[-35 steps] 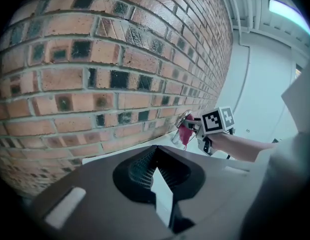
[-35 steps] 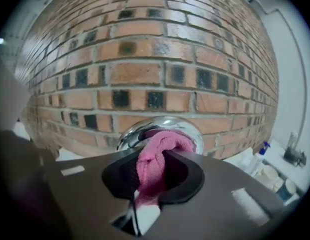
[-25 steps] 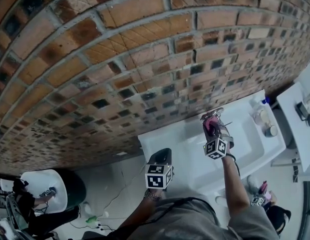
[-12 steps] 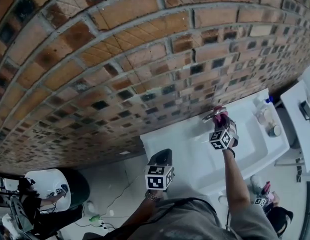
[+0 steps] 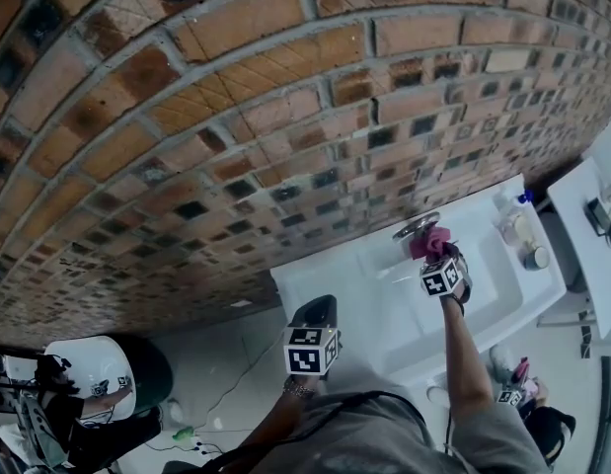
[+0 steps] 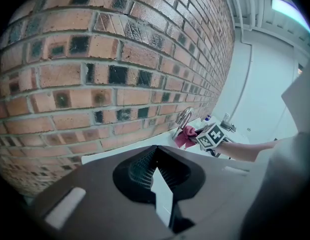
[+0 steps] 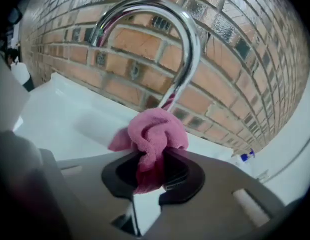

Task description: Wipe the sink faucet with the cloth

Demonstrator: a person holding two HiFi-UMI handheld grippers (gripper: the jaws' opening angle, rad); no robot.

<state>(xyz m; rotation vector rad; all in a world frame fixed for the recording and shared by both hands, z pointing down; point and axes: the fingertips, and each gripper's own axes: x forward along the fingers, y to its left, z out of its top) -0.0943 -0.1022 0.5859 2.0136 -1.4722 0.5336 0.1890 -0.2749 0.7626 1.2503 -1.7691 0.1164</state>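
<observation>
Nearest, the left gripper (image 6: 155, 174) hangs back idle, its jaws pressed together on nothing. Ahead, the right gripper (image 7: 152, 166) pinches the pink cloth (image 7: 153, 131), bunched against the faucet (image 7: 182, 49) stem over the sink (image 5: 384, 294). Wiping looks underway; the arch above seems left to do.

Two grippers in your hands, left gripper (image 5: 318, 309) and right gripper (image 5: 435, 262); one pink cloth (image 5: 427, 241), one faucet (image 5: 414, 228), one sink (image 5: 379, 299).
</observation>
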